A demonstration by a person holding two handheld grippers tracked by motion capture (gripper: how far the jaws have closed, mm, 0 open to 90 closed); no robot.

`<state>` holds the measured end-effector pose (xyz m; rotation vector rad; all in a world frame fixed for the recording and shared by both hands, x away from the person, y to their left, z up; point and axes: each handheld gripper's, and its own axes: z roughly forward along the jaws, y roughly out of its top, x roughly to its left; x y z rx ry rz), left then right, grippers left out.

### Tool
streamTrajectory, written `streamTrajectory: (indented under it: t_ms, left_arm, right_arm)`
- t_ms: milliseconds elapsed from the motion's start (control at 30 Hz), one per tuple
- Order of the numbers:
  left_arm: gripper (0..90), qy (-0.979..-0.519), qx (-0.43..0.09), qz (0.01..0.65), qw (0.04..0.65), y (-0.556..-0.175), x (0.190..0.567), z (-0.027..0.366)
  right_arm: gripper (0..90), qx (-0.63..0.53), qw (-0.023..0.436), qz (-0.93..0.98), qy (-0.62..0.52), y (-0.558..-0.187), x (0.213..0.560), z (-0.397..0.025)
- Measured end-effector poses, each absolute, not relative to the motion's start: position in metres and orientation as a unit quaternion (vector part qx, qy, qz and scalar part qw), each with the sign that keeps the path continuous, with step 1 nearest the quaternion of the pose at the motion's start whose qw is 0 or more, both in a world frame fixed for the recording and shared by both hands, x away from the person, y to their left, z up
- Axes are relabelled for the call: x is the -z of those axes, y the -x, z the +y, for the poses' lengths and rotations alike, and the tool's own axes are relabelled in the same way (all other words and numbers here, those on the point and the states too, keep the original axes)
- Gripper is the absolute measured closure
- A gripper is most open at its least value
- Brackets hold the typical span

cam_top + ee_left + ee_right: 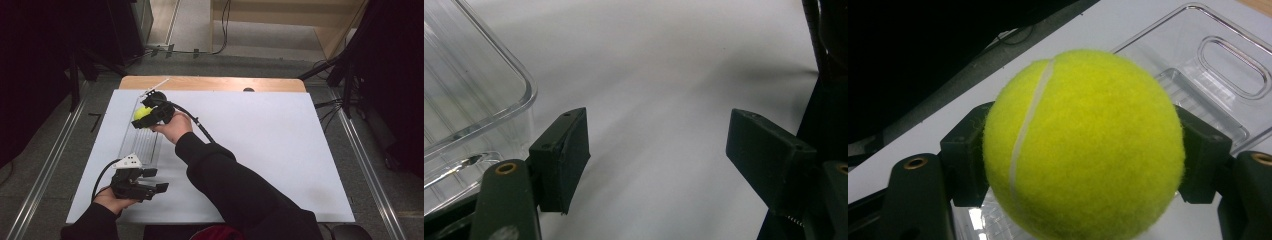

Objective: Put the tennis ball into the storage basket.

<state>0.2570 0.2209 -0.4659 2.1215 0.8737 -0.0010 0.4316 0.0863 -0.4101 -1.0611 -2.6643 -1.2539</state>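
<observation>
The right tool (148, 111) is squeezing a yellow tennis ball (1083, 145) between its jaws above the clear tray (142, 142) on the counter (260, 150). The left tool (150, 186) is resting wide open and empty just beside the tray. The fuzzy ball is likely to bounce or roll out if released from height.

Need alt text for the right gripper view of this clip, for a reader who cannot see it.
A yellow tennis ball is clamped between the two black jaws of the right tool. Behind it, a clear plastic tray with a handle slot lies on a white table.
</observation>
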Motion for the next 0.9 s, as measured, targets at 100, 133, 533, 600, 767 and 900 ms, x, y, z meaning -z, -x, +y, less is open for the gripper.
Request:
streamTrajectory:
  t_ms: [100,133,533,600,767,900]
  left_arm:
    - [26.4,-0.843,0.001,0.346,0.411,-0.257,0.466,0.221]
    - [26.4,-0.843,0.001,0.346,0.411,-0.257,0.466,0.221]
    - [26.4,-0.844,0.002,0.345,0.411,-0.257,0.466,0.220]
    - [26.4,-0.843,0.003,0.346,0.411,-0.257,0.466,0.221]
    - [26.4,-0.844,0.003,0.345,0.410,-0.257,0.466,0.221]
    - [26.4,-0.844,0.003,0.345,0.411,-0.257,0.466,0.221]
  right_arm:
    - [22.8,0.399,0.005,-0.852,0.338,-0.432,0.410,0.089]
    - [22.8,0.400,0.005,-0.852,0.338,-0.432,0.411,0.090]
    - [22.8,0.395,0.005,-0.853,0.340,-0.432,0.414,0.092]
    - [22.7,0.395,0.007,-0.853,0.340,-0.432,0.415,0.093]
    - [22.7,0.387,0.005,-0.857,0.341,-0.432,0.417,0.093]
    - [22.7,0.384,0.008,-0.858,0.341,-0.432,0.421,0.094]
